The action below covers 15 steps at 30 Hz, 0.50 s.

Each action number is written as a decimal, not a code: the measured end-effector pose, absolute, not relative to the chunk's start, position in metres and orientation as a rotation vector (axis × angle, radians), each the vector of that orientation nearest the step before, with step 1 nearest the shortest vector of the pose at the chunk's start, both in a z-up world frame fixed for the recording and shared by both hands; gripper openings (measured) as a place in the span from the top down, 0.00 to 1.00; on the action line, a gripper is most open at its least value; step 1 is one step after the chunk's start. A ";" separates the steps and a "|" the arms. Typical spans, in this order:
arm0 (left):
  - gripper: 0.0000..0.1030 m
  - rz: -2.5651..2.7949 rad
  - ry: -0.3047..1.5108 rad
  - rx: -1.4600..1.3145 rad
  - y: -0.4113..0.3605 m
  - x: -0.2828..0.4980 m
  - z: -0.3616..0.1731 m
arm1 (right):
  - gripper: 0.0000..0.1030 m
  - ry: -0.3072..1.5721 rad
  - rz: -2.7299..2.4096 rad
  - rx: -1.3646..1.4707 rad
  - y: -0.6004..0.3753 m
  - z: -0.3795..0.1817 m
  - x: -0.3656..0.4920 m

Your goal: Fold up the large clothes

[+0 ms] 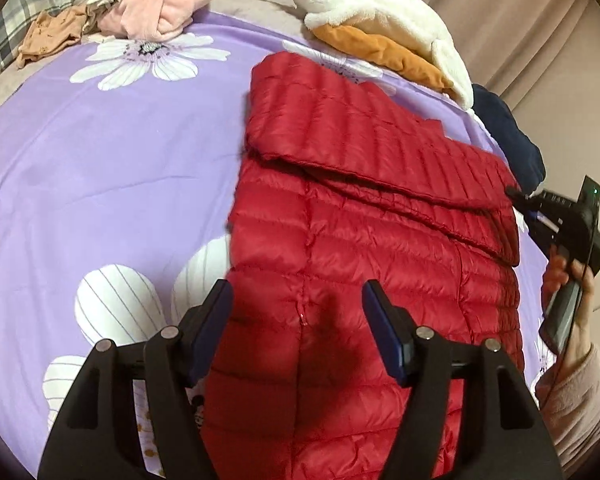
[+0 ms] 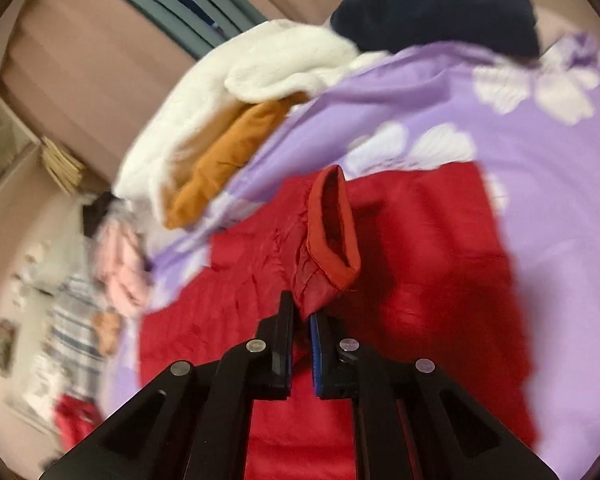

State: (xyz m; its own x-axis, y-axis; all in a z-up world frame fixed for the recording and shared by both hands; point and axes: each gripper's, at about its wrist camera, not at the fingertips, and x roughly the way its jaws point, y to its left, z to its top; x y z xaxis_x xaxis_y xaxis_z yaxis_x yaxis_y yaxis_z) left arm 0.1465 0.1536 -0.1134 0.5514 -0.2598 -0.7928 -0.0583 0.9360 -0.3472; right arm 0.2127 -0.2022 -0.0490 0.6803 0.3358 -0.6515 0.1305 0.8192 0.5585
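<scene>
Right now the red puffer jacket (image 1: 364,264) lies flat on the bed (image 1: 100,152), on the purple flowered sheet, with one sleeve (image 1: 380,152) folded across its upper body as a diagonal band running from far-left to near-right. The jacket's long axis runs roughly near to far in the left wrist view.

The left tongs (image 1: 296,308) hover over the near part of the jacket, spread wide, holding nothing; the fabric shows between them, but whether they touch it I cannot tell. The right tongs (image 2: 302,312) are clenched on the sleeve cuff (image 2: 332,236), which stands up off the jacket body just beyond the fingertips. In the left wrist view the right tongs (image 1: 518,196) sit at the jacket's right edge, at the sleeve's end.

Key relation: the sleeve end lies at the right tongs, body centre is left of it. So the right hand is the one placed to act on the sleeve; the left is nearer the hem and the left side. Judgement: sleeve fold is under way, likely laying the cuff down flat across the body; the left tongs seem free to pin or take the near hem.

A white fleece (image 1: 380,4), orange garment (image 1: 396,52), navy garment (image 1: 508,132) and pink clothes (image 1: 160,4) lie along the bed's far side, apart from the jacket. The right view is blurred.
</scene>
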 end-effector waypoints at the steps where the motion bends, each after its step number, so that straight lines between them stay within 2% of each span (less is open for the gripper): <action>1: 0.35 -0.124 0.988 -0.357 0.153 0.147 -0.114 | 0.91 0.849 0.087 0.595 -0.204 -0.053 0.214; 4: 0.35 -0.127 0.991 -0.353 0.150 0.144 -0.115 | 0.89 0.994 0.068 0.588 -0.212 -0.081 0.221; 7: 0.32 -0.114 0.998 -0.348 0.155 0.140 -0.116 | 0.71 0.981 0.041 0.530 -0.215 -0.067 0.211; 8: 0.32 -0.111 0.999 -0.351 0.158 0.139 -0.117 | 0.69 0.941 0.003 0.484 -0.214 -0.055 0.205; 11: 0.30 -0.098 1.004 -0.364 0.167 0.136 -0.119 | 0.69 0.772 -0.032 0.380 -0.207 -0.021 0.187; 15: 0.30 -0.088 1.022 -0.405 0.173 0.135 -0.126 | 0.69 0.724 0.145 0.354 -0.186 -0.021 0.197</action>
